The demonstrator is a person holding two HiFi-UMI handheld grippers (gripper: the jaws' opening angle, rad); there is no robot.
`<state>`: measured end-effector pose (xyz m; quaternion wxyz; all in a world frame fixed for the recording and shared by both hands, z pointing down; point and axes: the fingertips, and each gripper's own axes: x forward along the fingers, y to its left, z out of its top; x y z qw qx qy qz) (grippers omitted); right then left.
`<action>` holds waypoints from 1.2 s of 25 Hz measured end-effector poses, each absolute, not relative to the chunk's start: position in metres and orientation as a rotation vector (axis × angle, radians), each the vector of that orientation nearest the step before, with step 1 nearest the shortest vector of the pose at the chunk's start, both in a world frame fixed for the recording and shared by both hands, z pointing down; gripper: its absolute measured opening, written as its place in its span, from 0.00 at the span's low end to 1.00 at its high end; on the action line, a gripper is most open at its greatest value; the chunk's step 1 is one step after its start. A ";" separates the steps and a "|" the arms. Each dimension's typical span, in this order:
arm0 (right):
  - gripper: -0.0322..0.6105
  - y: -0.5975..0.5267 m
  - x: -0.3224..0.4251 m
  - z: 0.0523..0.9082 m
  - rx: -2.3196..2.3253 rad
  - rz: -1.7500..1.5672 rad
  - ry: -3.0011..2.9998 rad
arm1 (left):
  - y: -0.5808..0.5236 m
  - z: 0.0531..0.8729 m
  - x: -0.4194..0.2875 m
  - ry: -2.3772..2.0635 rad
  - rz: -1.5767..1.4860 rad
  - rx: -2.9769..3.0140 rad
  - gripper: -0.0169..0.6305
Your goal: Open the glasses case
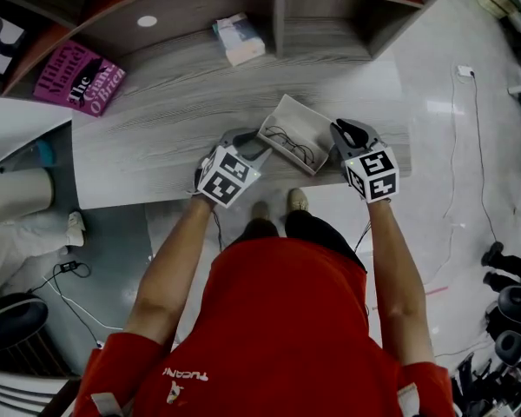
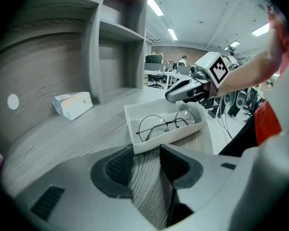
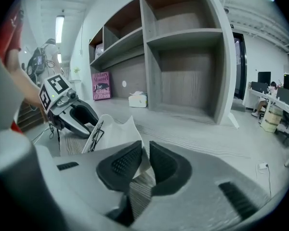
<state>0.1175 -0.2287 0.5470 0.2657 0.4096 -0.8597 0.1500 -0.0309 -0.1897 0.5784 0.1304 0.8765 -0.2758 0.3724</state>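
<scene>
Near the front edge of a grey wood-grain desk (image 1: 156,120) lies the white glasses case (image 1: 300,120), already open, between the two grippers. Its long axis runs slantwise to the desk's edge, from the left gripper (image 1: 253,144) at one end toward the right gripper (image 1: 343,130) at the other. The tray faces up with round wire-rimmed glasses (image 1: 291,144) lying lengthwise in it, and the lid stands up along the far side. The left gripper's jaws are wide apart, the case's near end just at their tips with bare desk showing between them. The right gripper's jaws are narrow, pinching a corner of the white lid. Farther back on the desk a tissue pack (image 1: 239,39) lies near the upright of a grey shelf unit (image 3: 183,32), and a pink book (image 1: 80,78) leans well off to the left. Beyond the desk are a pale glossy floor (image 1: 434,146) with trailing cables and an office with strip lights.
</scene>
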 end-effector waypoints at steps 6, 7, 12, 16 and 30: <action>0.14 -0.231 0.118 0.551 1.095 0.406 -2.311 | -0.193 0.580 -0.030 -0.815 1.072 2.540 0.29; 0.14 -0.231 0.118 0.552 1.093 0.403 -2.309 | -0.193 0.580 -0.030 -0.820 1.070 2.537 0.29; 0.14 -0.231 0.118 0.549 1.085 0.385 -2.308 | -0.192 0.580 -0.031 -0.830 1.071 2.526 0.29; 0.14 -0.229 0.117 0.547 1.076 0.371 -2.318 | -0.191 0.580 -0.032 -0.837 1.059 2.526 0.29; 0.20 -0.219 0.110 0.526 1.056 0.324 -2.368 | -0.185 0.571 -0.041 -0.886 1.019 2.514 0.29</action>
